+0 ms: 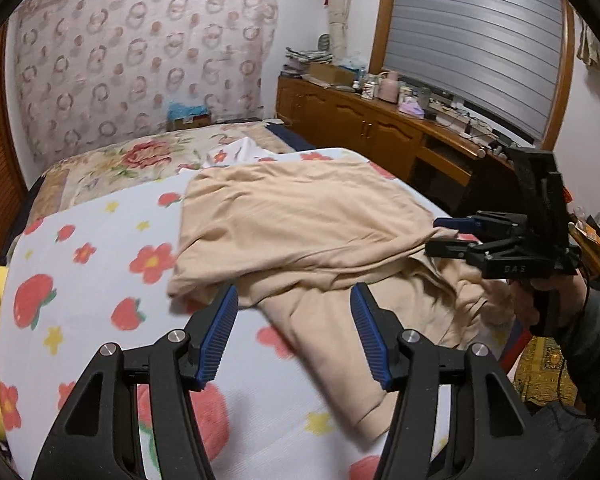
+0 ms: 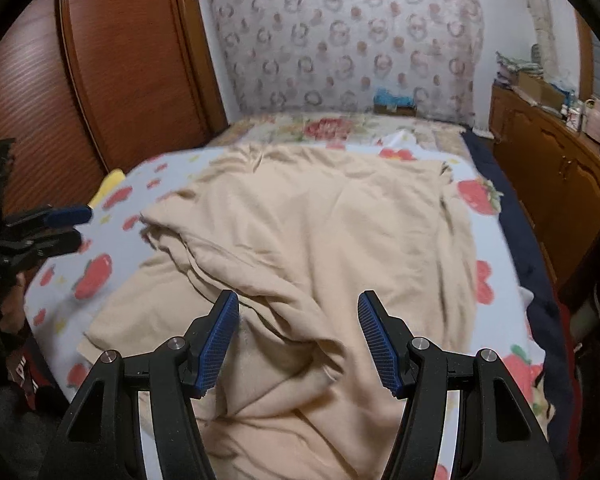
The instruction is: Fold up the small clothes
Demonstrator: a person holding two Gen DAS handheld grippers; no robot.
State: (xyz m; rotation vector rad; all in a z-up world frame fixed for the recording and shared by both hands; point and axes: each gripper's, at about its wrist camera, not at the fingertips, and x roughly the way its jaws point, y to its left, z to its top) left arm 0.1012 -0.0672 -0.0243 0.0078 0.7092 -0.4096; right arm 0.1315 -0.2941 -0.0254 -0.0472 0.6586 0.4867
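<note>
I have one beige garment (image 1: 300,224) lying partly folded on the bed (image 1: 100,264), on a single sheet printed with strawberries and flowers; its upper layer is doubled over and the lower part trails toward me in loose wrinkles. My left tool (image 1: 294,320) hangs just above the near edge of the cloth with its blue pads standing wide and nothing between them. My right tool (image 2: 298,332) is equally wide and empty, poised over the rumpled lower part of the garment.

I judge the step in hand to be taking hold for the next fold. To do it well, I would bring each tool down onto one clear edge or corner, pinch a single layer rather than a bunch, and lift both sides evenly so the crease runs straight.

Count: one garment, two tools, one bed.
</note>
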